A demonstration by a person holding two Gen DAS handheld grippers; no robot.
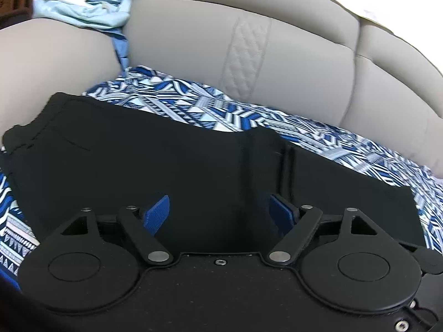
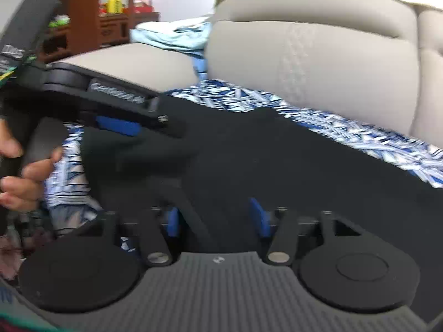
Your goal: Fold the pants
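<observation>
Two tongs are in my hands, and both hang over the black pants [image 1: 155,160], which lie spread across a blue-and-white patterned cloth [image 1: 210,105] on the seat of a grey sofa [image 1: 193,44].

Through my left wrist camera the pants fill the middle of the frame, stretching from the left edge to the lower right, with a raised fold running down just right of centre. My left tongs [image 1: 218,215] sit at the bottom centre, their blue pads [image 1: 157,214] spread apart with only flat fabric showing between them; they pinch nothing.

Through my right wrist camera, which is blurred, the pants cross the frame from the left centre to the right edge. My right tongs [image 2: 216,218] at the bottom centre are likewise spread, with a dark ridge of fabric rising between the pads; whether a pad touches it I cannot tell. My left tongs appear in the upper left of that frame, reaching over the pants, with my left hand [image 2: 19,171] gripping the handle at the left edge.

Light blue clothes [image 1: 91,11] are heaped on the sofa arm in the upper left.
</observation>
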